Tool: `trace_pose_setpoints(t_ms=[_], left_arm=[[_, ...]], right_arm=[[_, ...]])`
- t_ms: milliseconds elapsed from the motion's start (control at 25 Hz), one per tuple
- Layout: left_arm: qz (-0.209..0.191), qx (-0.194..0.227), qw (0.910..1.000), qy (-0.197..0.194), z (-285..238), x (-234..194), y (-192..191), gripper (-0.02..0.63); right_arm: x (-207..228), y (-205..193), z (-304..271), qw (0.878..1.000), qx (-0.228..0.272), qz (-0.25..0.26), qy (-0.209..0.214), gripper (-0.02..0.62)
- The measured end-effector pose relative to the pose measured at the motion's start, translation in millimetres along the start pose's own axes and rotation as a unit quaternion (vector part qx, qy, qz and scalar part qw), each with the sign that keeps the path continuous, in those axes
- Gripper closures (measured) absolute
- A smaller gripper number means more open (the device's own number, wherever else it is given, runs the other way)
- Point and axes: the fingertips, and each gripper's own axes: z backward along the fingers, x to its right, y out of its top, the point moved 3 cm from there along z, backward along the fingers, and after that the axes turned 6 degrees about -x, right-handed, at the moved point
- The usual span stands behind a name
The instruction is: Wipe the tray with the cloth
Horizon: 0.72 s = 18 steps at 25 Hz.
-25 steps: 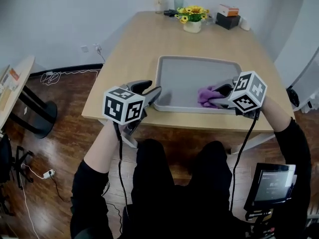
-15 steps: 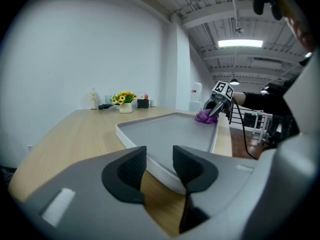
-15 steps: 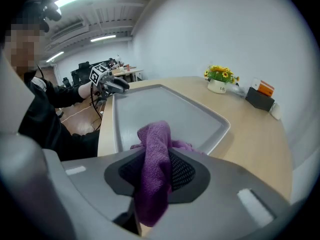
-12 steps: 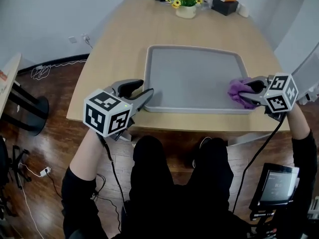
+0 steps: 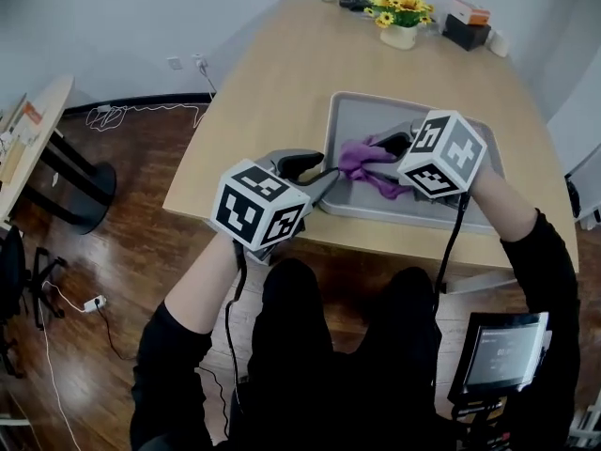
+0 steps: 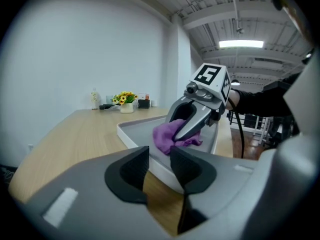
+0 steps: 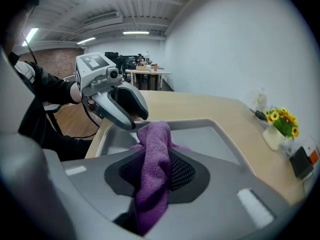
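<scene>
A grey tray (image 5: 423,106) lies on the wooden table (image 5: 282,83). My right gripper (image 5: 376,150) is shut on a purple cloth (image 5: 362,165) and holds it down on the tray's near left part. In the right gripper view the cloth (image 7: 155,169) hangs bunched between the pads. My left gripper (image 5: 319,182) sits at the tray's near left corner, just outside the rim. Its jaws are closing, with a narrow gap and nothing between the pads (image 6: 187,166). Past them I see the tray's rim (image 6: 131,139) and the cloth (image 6: 167,134).
A vase of yellow flowers (image 5: 399,9), a black box (image 5: 465,28) and small items stand at the table's far end. The table's front edge runs just below the tray. A side table (image 5: 28,148) and floor cables are at the left, a screen (image 5: 498,350) at the lower right.
My right gripper has carried the cloth across the tray from its near right corner to its near left part. The left gripper has stayed at the near left corner.
</scene>
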Motion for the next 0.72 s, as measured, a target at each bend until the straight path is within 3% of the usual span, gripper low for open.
trace_pose_setpoints(t_ms=[120,240,360,560,720], left_arm=[[-0.008,-0.009,0.9999,0.006,-3,1,-2,0.519],[-0.007,-0.015,0.9998,0.007,-2,-3,-4,0.515],[0.002,-0.035,0.9991,-0.025,-1,-9,-6,0.506],[-0.017,-0.077,0.9932,-0.085,-2,-11,-4,0.505],[-0.08,-0.076,0.9876,-0.112,-1,-13,2,0.503]], right_arm=[[-9,11,-8,1.0,0.001,0.021,0.0,0.498],[-5,-8,3,1.0,-0.002,0.012,-0.005,0.497],[7,-50,31,0.999,-0.034,-0.003,-0.029,0.497],[46,-141,88,0.989,-0.109,-0.063,-0.077,0.497],[77,-186,115,0.98,-0.124,-0.124,-0.09,0.497]])
